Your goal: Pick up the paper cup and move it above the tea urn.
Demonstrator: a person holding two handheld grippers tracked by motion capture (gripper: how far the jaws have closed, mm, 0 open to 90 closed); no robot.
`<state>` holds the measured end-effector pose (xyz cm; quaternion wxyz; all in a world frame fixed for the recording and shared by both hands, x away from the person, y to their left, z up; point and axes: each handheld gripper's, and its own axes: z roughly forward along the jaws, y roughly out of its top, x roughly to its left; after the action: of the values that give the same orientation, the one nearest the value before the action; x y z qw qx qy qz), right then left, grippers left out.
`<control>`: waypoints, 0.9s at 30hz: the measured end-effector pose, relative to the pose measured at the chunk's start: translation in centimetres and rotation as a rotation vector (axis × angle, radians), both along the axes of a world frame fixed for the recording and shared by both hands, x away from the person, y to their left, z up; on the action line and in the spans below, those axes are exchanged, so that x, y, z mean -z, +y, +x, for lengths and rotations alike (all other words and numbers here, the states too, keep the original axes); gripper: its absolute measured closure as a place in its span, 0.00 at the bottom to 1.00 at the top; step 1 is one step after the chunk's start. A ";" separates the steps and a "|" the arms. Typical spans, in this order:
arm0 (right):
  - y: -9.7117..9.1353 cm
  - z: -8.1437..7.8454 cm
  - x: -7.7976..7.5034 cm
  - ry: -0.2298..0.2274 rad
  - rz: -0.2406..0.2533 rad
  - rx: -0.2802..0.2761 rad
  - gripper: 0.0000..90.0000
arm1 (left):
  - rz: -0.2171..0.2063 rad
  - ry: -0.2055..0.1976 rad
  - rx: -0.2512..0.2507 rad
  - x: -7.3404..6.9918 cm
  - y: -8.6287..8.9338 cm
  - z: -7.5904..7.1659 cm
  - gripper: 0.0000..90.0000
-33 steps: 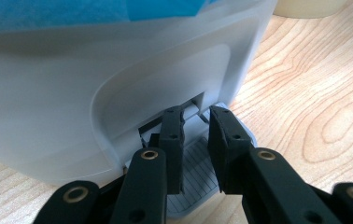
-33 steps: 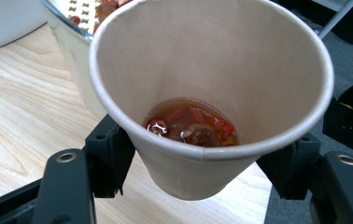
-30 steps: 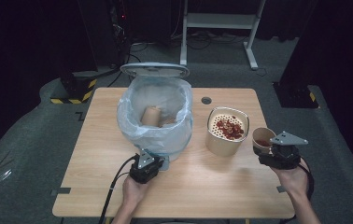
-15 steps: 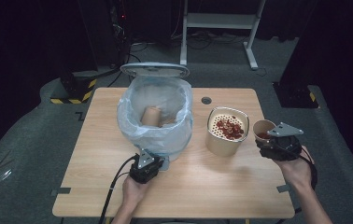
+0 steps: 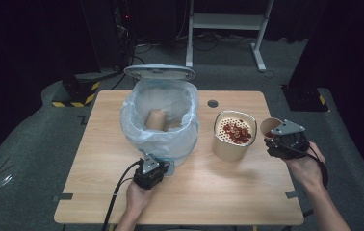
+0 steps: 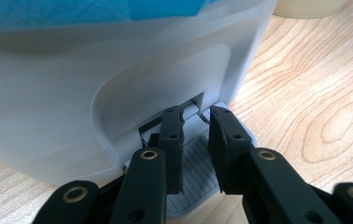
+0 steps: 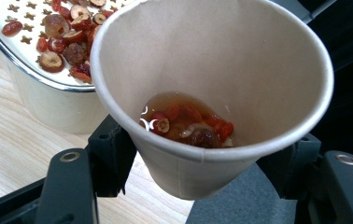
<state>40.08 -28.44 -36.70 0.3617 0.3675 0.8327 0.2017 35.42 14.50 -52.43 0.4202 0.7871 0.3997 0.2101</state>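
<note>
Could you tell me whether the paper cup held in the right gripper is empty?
No: in the right gripper view the paper cup, clamped by the right gripper, has liquid with red fruit pieces at its bottom.

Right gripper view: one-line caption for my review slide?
Right gripper holds a paper cup of fruit dregs beside the strainer container.

One tabletop [image 5: 98,192] carries one lined bin [image 5: 161,139], one strainer-topped container [image 5: 228,149] and two grippers [image 5: 152,169] [image 5: 286,139]. There are two paper cups: one [image 5: 155,119] in the bin, one [image 7: 212,93] holding fruit.
</note>
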 end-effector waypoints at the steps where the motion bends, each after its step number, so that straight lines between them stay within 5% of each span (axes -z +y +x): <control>1: 0.1 0.1 0.0 0.000 -0.009 -0.003 0.38 | -0.001 0.000 0.000 0.0 0.0 0.0 0.84; 27: 2.7 1.8 -0.5 -0.011 -0.228 -0.013 0.39 | -0.005 0.004 0.001 0.0 0.1 0.0 0.83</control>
<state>41.90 -25.71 -36.22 0.4047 0.3174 0.8505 0.1099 35.44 14.56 -52.42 0.4213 0.7868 0.4005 0.2072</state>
